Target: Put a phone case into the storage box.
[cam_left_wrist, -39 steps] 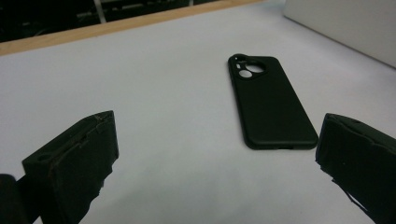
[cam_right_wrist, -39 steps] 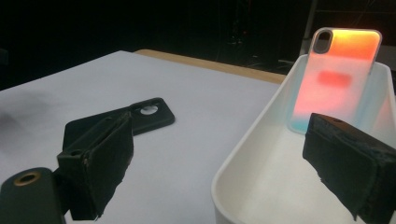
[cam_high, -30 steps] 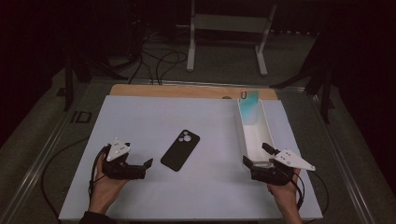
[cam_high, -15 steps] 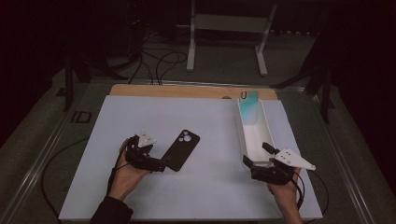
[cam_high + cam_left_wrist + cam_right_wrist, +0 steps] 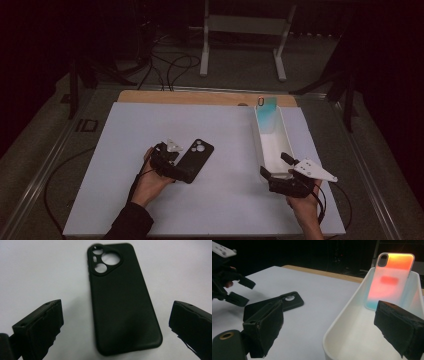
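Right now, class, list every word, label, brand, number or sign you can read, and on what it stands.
None can be read.
Black phone case: plain, no print.
Gradient phone case leaning in the white tray: a reddish patch, too blurred to read.
Dark frame left of the white board: too small to tell.

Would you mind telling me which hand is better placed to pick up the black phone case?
Left. The left claw is open at the black phone case, one jaw on either side of it. The right claw sits open at the white tray.
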A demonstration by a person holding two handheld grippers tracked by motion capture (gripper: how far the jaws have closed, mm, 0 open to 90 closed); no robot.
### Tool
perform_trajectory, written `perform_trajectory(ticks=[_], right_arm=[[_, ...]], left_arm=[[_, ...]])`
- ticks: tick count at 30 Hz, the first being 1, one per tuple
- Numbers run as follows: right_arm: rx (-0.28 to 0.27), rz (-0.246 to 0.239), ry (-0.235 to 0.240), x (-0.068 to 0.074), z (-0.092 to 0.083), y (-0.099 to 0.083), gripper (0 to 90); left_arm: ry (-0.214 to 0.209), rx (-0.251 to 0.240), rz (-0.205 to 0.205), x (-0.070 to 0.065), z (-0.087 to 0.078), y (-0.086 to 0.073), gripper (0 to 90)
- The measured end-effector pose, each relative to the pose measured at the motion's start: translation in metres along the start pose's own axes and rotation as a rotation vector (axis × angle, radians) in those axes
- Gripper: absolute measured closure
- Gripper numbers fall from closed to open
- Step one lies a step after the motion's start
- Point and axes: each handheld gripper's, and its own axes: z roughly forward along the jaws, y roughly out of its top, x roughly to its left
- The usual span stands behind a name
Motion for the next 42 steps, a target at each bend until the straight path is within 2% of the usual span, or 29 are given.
perform_trajectory(ticks=[14,19,26,31,38,42], right_arm=[[0.004,0.003,-0.002,0.000,0.000,-0.001,8.7],[0.006,0.003,-0.002,-0.001,0.001,-0.001,8.7],[0.006,0.005,-0.003,-0.001,0.001,-0.001,8.7],[0.007,0.004,-0.003,-0.001,0.001,-0.001,8.7],[0.007,0.001,-0.002,0.000,0.002,-0.001,8.7],[0.009,0.001,0.000,0.001,0.002,-0.001,8.7]], left_arm=[[-0.022,0.065,-0.008,-0.009,0.030,0.004,0.4],[-0.007,0.094,0.000,-0.012,0.037,0.005,0.4],[0.036,0.131,-0.009,-0.013,0.042,0.005,0.5],[0.040,0.138,-0.010,-0.012,0.043,0.005,0.7],[0.045,0.137,-0.023,-0.010,0.040,0.006,11.8],[0.046,0.146,-0.021,-0.009,0.039,0.008,12.9]])
